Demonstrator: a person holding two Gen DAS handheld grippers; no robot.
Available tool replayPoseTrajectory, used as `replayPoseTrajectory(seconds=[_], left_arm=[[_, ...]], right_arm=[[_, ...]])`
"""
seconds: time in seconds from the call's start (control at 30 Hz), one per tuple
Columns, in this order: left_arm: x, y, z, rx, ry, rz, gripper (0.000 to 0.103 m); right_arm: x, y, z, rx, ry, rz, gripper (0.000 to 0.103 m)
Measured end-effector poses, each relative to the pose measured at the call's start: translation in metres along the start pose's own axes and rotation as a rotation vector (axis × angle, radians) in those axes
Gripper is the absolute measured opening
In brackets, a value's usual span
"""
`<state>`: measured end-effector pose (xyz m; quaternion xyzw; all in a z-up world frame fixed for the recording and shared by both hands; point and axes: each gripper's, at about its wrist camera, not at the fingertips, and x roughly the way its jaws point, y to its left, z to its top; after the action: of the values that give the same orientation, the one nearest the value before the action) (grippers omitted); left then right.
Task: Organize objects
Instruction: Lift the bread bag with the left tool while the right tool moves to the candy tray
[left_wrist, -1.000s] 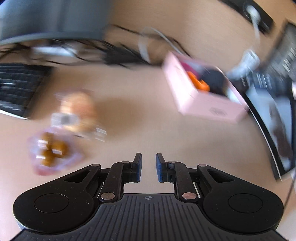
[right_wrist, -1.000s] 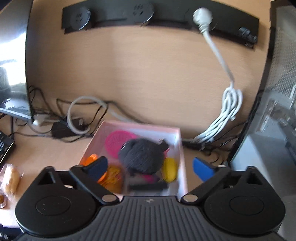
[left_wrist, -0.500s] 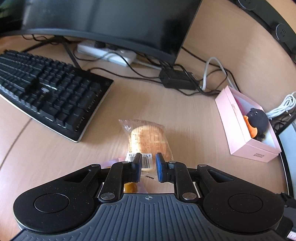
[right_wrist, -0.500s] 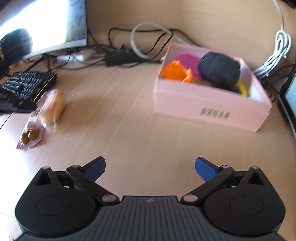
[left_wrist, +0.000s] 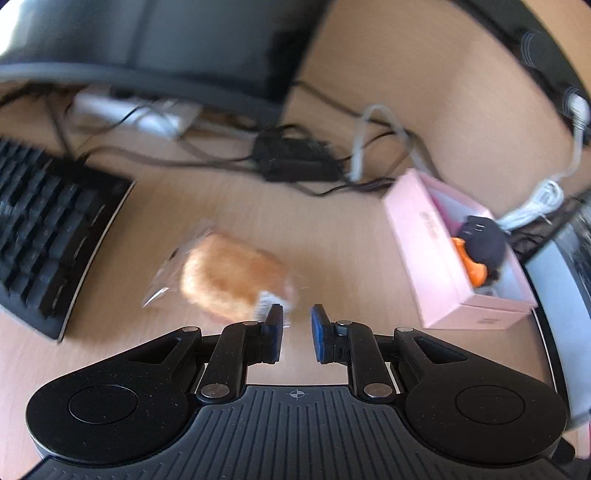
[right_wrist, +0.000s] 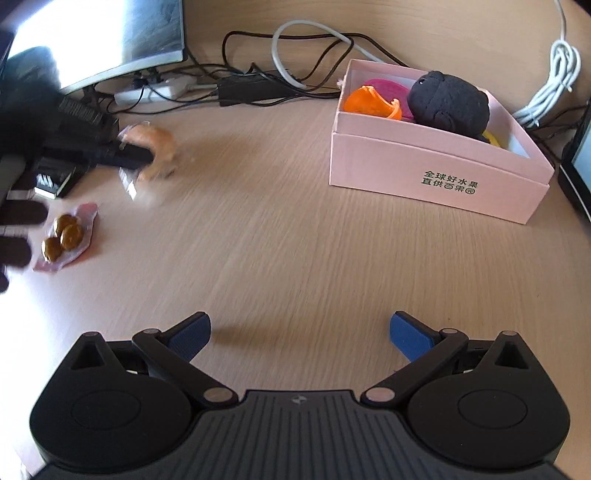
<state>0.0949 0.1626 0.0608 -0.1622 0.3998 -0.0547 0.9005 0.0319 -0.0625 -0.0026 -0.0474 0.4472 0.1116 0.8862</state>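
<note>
A wrapped bread roll (left_wrist: 232, 280) is blurred just ahead of my left gripper (left_wrist: 296, 325); the wrapper's end lies by the left fingertip. The jaws stand narrowly apart, and whether they pinch the wrapper I cannot tell. In the right wrist view the roll (right_wrist: 155, 151) sits at the left gripper's fingers (right_wrist: 125, 155). A pink box (right_wrist: 439, 162) holds a black plush (right_wrist: 448, 101), an orange piece (right_wrist: 373, 103) and a magenta lid. It also shows in the left wrist view (left_wrist: 443, 266). My right gripper (right_wrist: 299, 338) is wide open and empty above the desk.
A pink packet of brown sweets (right_wrist: 66, 236) lies at the left. A black keyboard (left_wrist: 48, 236), a monitor (left_wrist: 159, 44), a power strip and tangled cables (right_wrist: 258, 85) line the back. A white cable bundle (right_wrist: 550, 88) hangs right of the box.
The left gripper has swung right, and the roll now sits left of its fingertips and looks lifted or turned. The right gripper has held its place, open.
</note>
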Motion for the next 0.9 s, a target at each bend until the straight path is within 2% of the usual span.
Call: replayPoseTrajectory(seconds=[0.1,0.17,0.23,0.33,0.4,0.43,0.5,0.53,0.57,0.6,0.77,0.83,0.9], left_arm=[[-0.011,-0.026,-0.013,0.234,-0.018,0.006,0.018],[-0.009,-0.042,-0.028,0.38,0.036,0.041,0.018],[-0.001,-0.05,-0.04,0.453,0.114,0.048,0.019],[0.008,-0.053,-0.05,0.453,0.197,0.048,0.02],[0.008,-0.057,-0.053,0.458,0.2,0.034,0.022],[0.009,-0.061,-0.055,0.478,0.201,0.024,0.024],[0.009,-0.068,-0.06,0.522,0.191,0.017,0.036],[0.009,-0.072,-0.064,0.543,0.183,0.012,0.046],[0.01,-0.076,-0.068,0.551,0.173,0.007,0.052],[0.01,-0.079,-0.07,0.55,0.165,0.002,0.054],[0.021,-0.096,-0.079,0.556,0.148,-0.004,0.084],[0.027,-0.101,-0.079,0.547,0.15,0.004,0.091],[0.03,-0.103,-0.079,0.538,0.143,0.0,0.092]], right_arm=[[0.0,-0.001,0.003,0.001,0.019,0.001,0.103],[0.001,-0.001,0.005,-0.006,0.041,0.005,0.103],[0.002,-0.002,0.009,-0.019,0.069,0.013,0.103],[0.004,-0.004,0.013,-0.064,0.096,0.049,0.103],[0.003,-0.01,0.017,-0.067,0.112,0.085,0.103],[0.0,-0.018,0.019,-0.024,0.106,0.102,0.103],[-0.011,-0.032,0.023,0.032,0.058,0.105,0.103],[-0.016,-0.038,0.025,0.038,0.031,0.085,0.103],[-0.019,-0.042,0.027,0.039,0.011,0.059,0.103],[-0.022,-0.046,0.029,0.044,-0.005,0.034,0.103],[-0.025,-0.066,0.025,0.087,-0.012,0.002,0.103],[-0.027,-0.068,0.021,0.094,-0.018,-0.01,0.103],[-0.03,-0.07,0.018,0.09,-0.037,-0.019,0.103]])
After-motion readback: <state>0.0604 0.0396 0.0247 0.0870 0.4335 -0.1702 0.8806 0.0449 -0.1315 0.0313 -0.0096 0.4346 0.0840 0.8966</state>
